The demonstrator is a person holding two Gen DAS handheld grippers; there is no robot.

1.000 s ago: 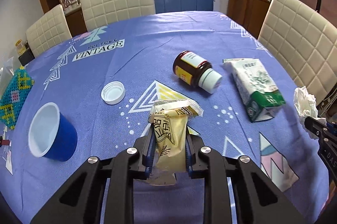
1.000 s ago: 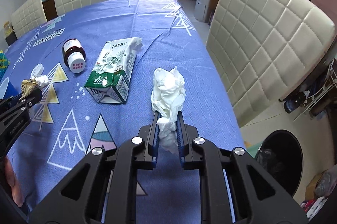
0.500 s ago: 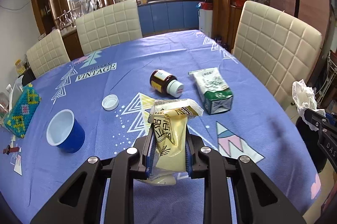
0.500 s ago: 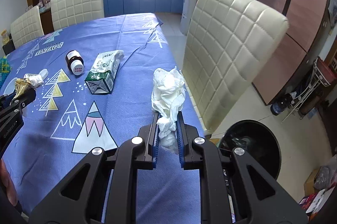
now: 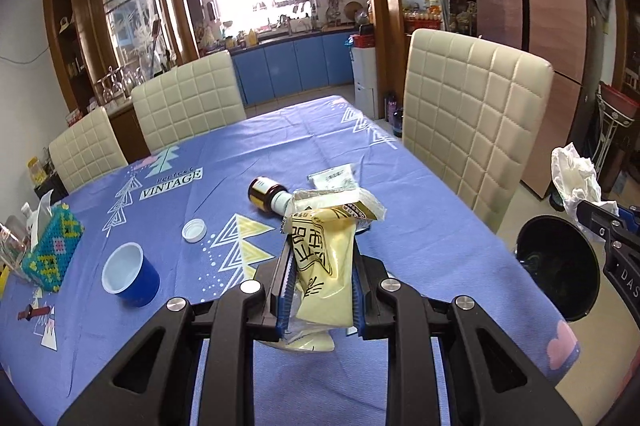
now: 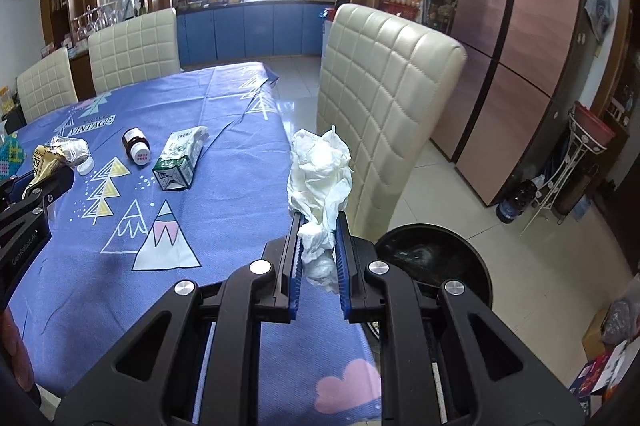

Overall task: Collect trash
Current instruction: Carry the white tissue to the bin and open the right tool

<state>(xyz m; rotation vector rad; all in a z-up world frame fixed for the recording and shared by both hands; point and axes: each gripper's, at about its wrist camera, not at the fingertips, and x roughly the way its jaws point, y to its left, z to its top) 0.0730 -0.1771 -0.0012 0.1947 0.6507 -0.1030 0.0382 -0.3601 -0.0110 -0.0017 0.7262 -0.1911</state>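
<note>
My left gripper is shut on a yellow snack wrapper, held above the near part of the blue tablecloth. In the right wrist view my right gripper is shut on a crumpled white tissue, lifted over the table's right edge. A black round trash bin stands on the floor just past that edge, also seen as the bin at right. On the table lie a brown bottle, a green-white carton, a white cap and a blue cup.
A cream padded chair stands close behind the bin. More chairs line the far side. A beaded tissue box sits at the table's left edge. A pink fridge and a wire stand stand to the right.
Both grippers have risen and pulled back toward the table's right side with their loads. The table items look smaller and farther, and the bin has come into the left wrist view.
</note>
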